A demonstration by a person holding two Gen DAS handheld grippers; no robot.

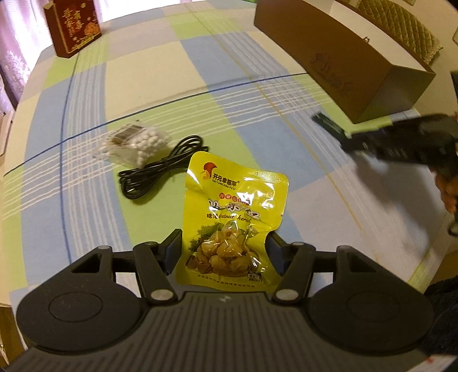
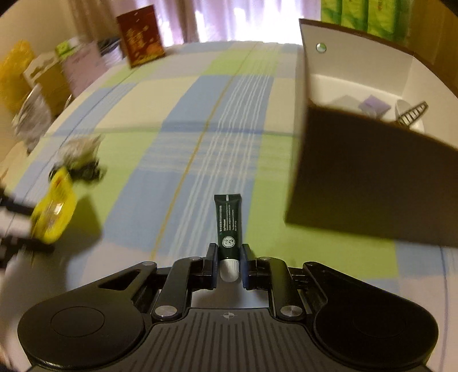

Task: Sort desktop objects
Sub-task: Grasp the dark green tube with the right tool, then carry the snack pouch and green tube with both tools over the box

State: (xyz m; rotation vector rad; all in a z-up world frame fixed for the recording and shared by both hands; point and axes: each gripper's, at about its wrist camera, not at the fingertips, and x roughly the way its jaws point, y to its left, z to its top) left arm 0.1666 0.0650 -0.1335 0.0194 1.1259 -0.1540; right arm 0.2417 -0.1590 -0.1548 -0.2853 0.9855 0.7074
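My left gripper is shut on a yellow snack packet, which sticks up between the pads above the checked tablecloth. The right wrist view shows that packet blurred at the left edge. My right gripper is shut on a dark green tube near its white cap, pads against both sides. The tube points away from me, low over the cloth. In the left wrist view the tube appears blurred at the right, in front of the brown box.
An open brown box with a white inside stands at the right and holds several small items. A bag of white beads and a coiled black cable lie on the cloth. A red box stands at the far edge.
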